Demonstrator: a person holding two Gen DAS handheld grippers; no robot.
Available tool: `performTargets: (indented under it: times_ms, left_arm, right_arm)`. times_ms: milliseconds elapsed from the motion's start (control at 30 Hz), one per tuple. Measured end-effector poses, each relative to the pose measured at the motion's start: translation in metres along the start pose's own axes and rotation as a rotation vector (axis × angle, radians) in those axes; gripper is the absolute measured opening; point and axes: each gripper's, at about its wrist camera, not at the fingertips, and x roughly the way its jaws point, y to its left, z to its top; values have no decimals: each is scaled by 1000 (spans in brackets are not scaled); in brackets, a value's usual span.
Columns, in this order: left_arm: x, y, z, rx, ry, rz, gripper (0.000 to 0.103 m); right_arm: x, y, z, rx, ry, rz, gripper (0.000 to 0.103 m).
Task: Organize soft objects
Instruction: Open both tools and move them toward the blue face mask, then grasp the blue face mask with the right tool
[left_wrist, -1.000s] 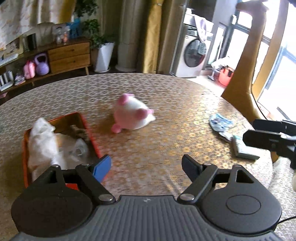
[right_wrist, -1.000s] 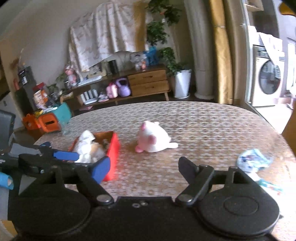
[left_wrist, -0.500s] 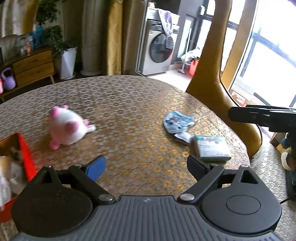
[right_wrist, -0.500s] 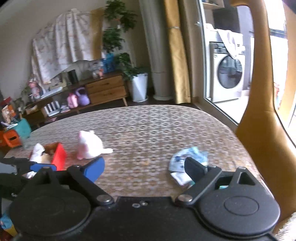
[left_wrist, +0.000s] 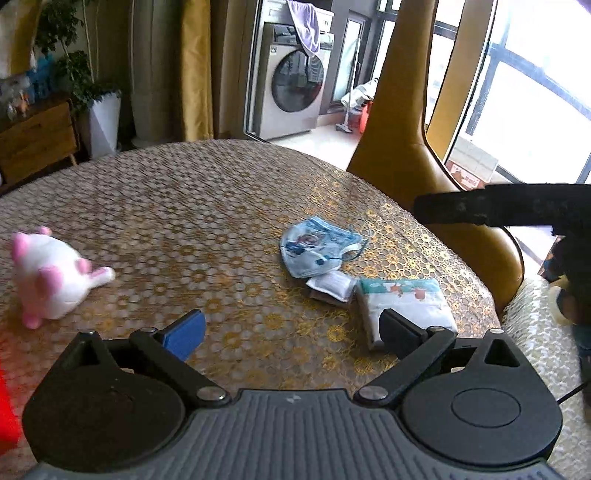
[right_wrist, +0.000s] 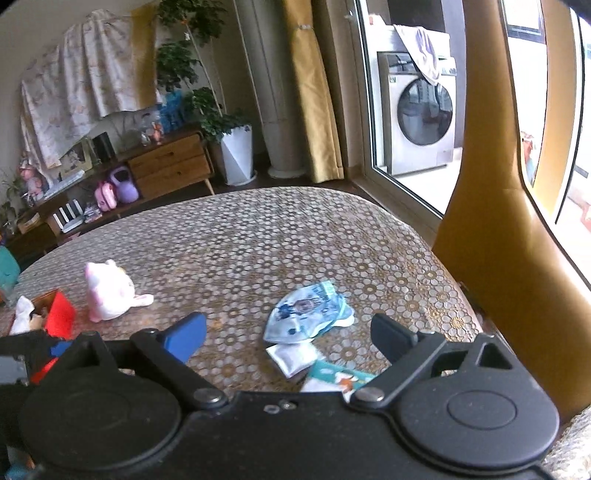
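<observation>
Reach is the step in hand: both grippers hang empty over the table (left_wrist: 229, 192). At left of the right wrist view sits the red box (right_wrist: 59, 317), the plush toy (right_wrist: 109, 293) beside it; lower centre lie the face mask (right_wrist: 308, 314), small white packet (right_wrist: 293, 356) and tissue pack (right_wrist: 338, 380). Left gripper (left_wrist: 291, 332) and right gripper (right_wrist: 288, 332) stand spread wide, nothing between. Next move likely calls for lowering onto one of that pile. Since a second ago both views swung from box toward pile, jaws opening further.

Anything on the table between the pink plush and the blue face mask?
Nothing: in the left wrist view only bare patterned tablecloth lies between the pink plush and the blue face mask.
</observation>
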Motion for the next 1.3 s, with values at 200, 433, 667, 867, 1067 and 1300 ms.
performTargets:
  times_ms: [200,433,667,867,1067,1300]
  left_arm:
    - [40,-10,5,29,14,2,101]
    - [78,-22,7,78,23,16,101]
    - [111,-24,5,108,42,12,101]
    - [134,-22,5,130,65,20,101]
    - [145,-26,0,165,57,1,101]
    - [152,-36,-3,216,37,-2,101]
  right_arm:
    - [36,-21,14,32,46,-1,96]
    - [85,-30,24,26,102,-23,96]
    - [130,-37,20,-18,192,-5,96]
    - [150,-43,15,-13,233,21,96]
    - [166,-39,9,-44,275,20,96]
    - [182,-36,2,-68,302,10,96]
